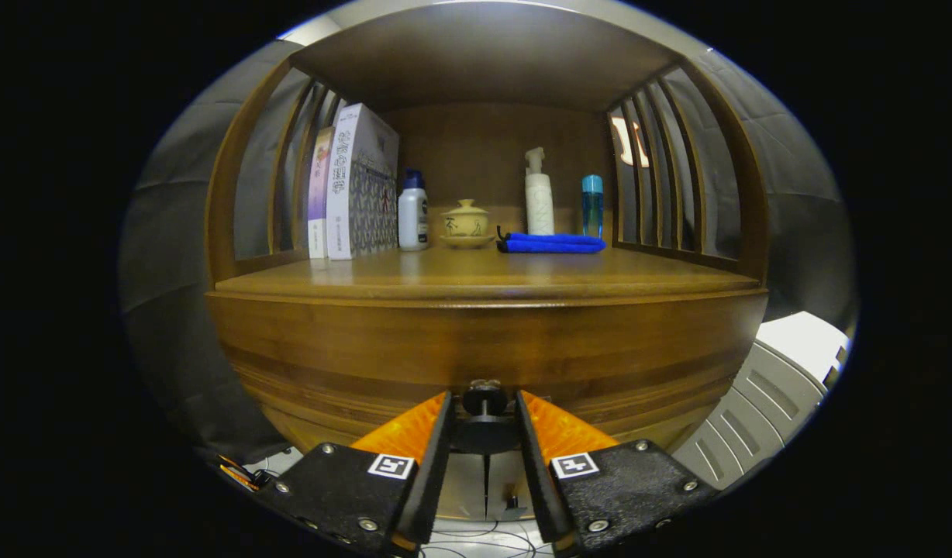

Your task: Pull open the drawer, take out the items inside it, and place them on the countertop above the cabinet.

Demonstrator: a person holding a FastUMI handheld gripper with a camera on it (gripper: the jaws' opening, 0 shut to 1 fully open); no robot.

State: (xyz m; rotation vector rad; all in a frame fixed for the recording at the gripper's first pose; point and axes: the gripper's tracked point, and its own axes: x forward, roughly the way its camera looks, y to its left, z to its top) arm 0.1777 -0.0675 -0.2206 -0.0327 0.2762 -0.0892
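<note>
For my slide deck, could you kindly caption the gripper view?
Gripper fingers flank the drawer knob on the wooden cabinet, below its stocked countertop.

- Your gripper (484, 403) sits low at 6 o'clock, its fingers (414, 434) on either side of the drawer knob (485, 403); whether they press on it, you cannot tell.
- The knob stands out from the drawer front (484, 349), which lies directly under the counter (484, 271).
- Far back on the counter, from 10 o'clock across to 2 o'clock, you have a row: two upright boxes (356, 186), then a small bottle (413, 211) just beside them, a lidded cup (466, 221) on a saucer, a pump bottle (539, 194), and a slim bottle (592, 205).
- A folded cloth (552, 243) lies in front of the pump bottle and slim bottle.
- Slatted side panels (662, 178) stand at both ends of the counter.
</note>
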